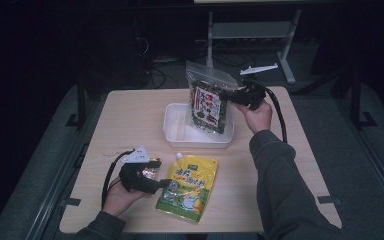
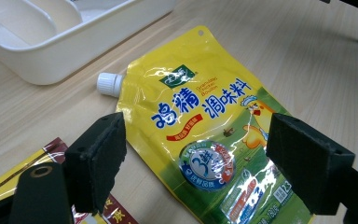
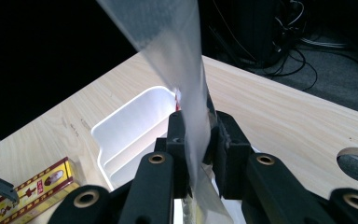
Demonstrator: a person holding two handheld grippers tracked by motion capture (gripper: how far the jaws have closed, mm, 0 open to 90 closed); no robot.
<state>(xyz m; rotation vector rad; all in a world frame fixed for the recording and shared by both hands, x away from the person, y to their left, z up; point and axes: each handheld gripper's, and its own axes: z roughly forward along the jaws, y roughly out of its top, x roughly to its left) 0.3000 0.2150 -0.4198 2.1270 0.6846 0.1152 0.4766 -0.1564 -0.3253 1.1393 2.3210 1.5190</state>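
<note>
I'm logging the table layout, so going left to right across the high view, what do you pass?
Left gripper, held open at the edge of the yellow spouted pouch → white tray → clear zip bag of dark snacks → right gripper, shut on that bag's side.

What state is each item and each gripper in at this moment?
Clear zip bag: upright, held above the white tray, dark contents inside.
White tray: on the table, looks empty.
Yellow spout pouch: lying flat, white cap on.
Red and yellow packet: lying flat by the left gripper.
Right gripper: shut on the clear zip bag's edge.
Left gripper: open, jaws either side of the yellow spout pouch.
</note>
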